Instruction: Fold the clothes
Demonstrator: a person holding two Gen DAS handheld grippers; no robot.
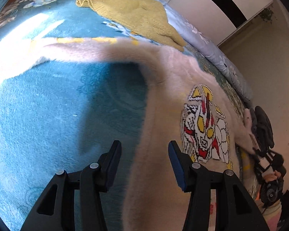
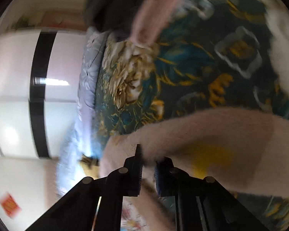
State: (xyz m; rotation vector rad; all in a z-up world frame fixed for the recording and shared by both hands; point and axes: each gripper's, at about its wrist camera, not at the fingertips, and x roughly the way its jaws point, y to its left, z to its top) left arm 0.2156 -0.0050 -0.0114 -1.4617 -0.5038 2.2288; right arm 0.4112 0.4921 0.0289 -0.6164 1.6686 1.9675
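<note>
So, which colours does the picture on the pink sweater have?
Red, yellow, white and black on the pink sweater, best in the left wrist view.

The whole right wrist view is smeared. The pink sweater (image 2: 211, 134) looks fuzzy there, running off the lower right edge. A red patch (image 2: 9, 205) at lower left is too blurry to read.

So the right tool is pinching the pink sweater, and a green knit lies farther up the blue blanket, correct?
Nearly. The knit is yellow, not green, as the left wrist view shows. The right tool does grip the pink sweater, and the knit does lie farther up the blue blanket.
</note>
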